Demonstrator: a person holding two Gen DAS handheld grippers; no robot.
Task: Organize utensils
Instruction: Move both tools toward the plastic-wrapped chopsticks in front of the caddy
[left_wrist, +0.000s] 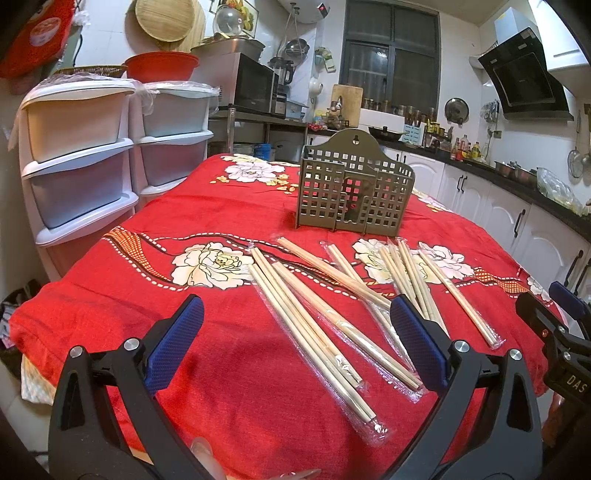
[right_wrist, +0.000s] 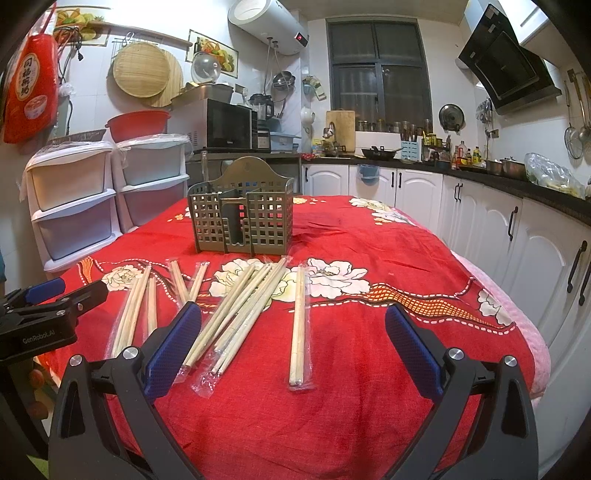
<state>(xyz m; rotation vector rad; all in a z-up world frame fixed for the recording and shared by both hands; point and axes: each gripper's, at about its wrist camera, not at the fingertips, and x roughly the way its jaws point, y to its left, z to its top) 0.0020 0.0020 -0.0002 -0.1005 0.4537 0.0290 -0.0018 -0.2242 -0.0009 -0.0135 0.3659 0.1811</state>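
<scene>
Several pairs of wooden chopsticks in clear plastic sleeves lie scattered on a table with a red floral cloth; they also show in the right wrist view. One pair lies apart on the right. A grey-brown perforated utensil holder stands upright behind them, also in the right wrist view. My left gripper is open and empty, above the nearest chopsticks. My right gripper is open and empty, above the lone pair.
White plastic drawer units stand left of the table. White kitchen cabinets and a dark counter run along the right. The right gripper shows at the left view's right edge; the left gripper shows at the right view's left edge.
</scene>
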